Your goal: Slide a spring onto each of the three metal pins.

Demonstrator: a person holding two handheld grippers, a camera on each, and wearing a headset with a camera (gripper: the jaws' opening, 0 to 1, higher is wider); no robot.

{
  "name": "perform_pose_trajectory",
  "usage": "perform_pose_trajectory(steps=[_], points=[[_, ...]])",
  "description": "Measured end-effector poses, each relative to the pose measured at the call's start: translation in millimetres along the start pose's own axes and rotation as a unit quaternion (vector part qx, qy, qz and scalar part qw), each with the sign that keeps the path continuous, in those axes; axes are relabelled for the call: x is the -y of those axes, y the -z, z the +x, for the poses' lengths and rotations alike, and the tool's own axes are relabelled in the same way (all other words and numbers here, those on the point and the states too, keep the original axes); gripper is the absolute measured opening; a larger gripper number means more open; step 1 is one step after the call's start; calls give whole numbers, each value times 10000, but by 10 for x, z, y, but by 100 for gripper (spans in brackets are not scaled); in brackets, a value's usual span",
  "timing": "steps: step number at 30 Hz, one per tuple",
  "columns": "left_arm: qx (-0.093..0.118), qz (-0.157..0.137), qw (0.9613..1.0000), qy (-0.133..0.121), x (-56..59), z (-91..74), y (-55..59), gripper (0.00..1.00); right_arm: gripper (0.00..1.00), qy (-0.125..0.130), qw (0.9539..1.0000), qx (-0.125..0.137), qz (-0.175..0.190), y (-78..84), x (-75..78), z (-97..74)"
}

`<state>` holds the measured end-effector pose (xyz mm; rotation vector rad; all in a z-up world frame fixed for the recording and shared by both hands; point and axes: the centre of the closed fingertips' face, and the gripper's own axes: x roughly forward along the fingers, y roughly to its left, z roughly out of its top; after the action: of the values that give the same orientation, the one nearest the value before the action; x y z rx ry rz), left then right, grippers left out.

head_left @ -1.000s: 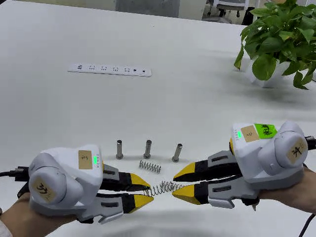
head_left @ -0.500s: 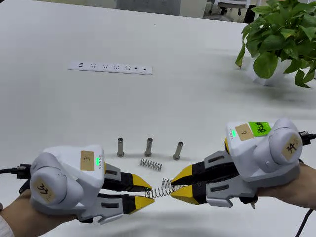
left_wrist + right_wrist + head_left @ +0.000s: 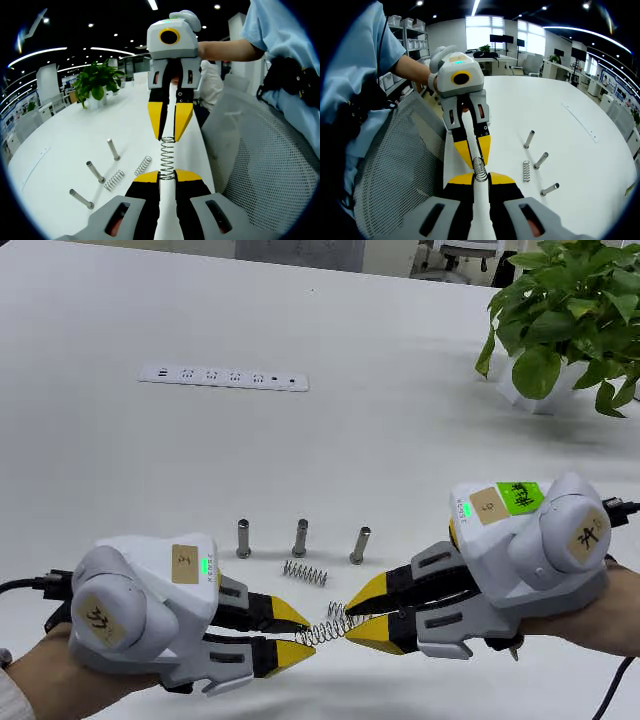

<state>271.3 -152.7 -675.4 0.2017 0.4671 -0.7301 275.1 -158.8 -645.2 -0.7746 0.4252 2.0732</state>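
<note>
Left gripper (image 3: 293, 633) and right gripper (image 3: 352, 616): my jaws are nearly closed, each pinching one end of a spring (image 3: 322, 625) that spans the gap between them. Just beyond the tips lies a loose spring (image 3: 305, 573). Past it stand three upright pins (image 3: 300, 537).

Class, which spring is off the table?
The spring spanning between the left gripper and right gripper, its ends in their tongs; the other springs lie loose on the table beside the pins.

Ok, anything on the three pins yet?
No, all three pins stand bare. A loose spring lies beside them; a held spring spans the left tongs and right tongs, ends hidden inside.
</note>
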Motion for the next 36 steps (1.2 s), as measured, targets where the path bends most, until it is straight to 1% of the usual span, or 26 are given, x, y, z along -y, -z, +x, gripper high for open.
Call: perform_pose_trajectory(steps=[9, 11, 12, 13, 14, 17, 19, 21, 24, 26, 27, 31, 36], points=[[-34, -136, 9999, 53, 28, 41, 2, 9, 12, 10, 9998, 5, -173, -110, -19, 7], [-62, -128, 9999, 56, 30, 52, 11, 9, 2, -11, 9998, 98, -197, -171, -35, 8], [-66, -152, 9998, 59, 32, 61, 13, 9, 3, -18, 9997, 139, -220, -207, -42, 10], [-14, -170, 9998, 56, 33, 66, -5, 9, 3, -11, 9997, 124, -223, -209, -37, 18], [59, -235, 9997, 56, 33, 73, -32, 9, 3, -2, 9997, 59, -219, -192, -26, 27], [36, -189, 9998, 19, 16, 82, -33, 9, 5, 21, 9997, 81, -236, -191, -9, 12], [60, -191, 9998, 41, 28, 89, -50, 9, 6, 19, 9997, 74, -232, -185, -2, -29], [53, -170, 9998, 44, 28, 90, -51, 9, 11, 3, 9998, 39, -201, -166, -1, -47], [90, -125, 9999, 54, 24, 90, -71, 9, 14, 10, 9998, -104, -171, -83, 12, -67], [108, -101, 9999, 71, 29, 89, -84, 9, 16, 10, 9998, -145, -121, -46, 23, -76], [115, -72, 9999, 69, 27, 89, -91, 9, 16, -32, 9998, -175, -73, -23, 12, -80], [154, -26, 9998, 96, 30, 84, -117, 9, 16, -86, 9996, -265, -63, 29, -7, -70], [125, 56, 9998, 172, 51, 83, -117, 9, 12, -125, 9996, -248, -22, 26, -20, -59]])
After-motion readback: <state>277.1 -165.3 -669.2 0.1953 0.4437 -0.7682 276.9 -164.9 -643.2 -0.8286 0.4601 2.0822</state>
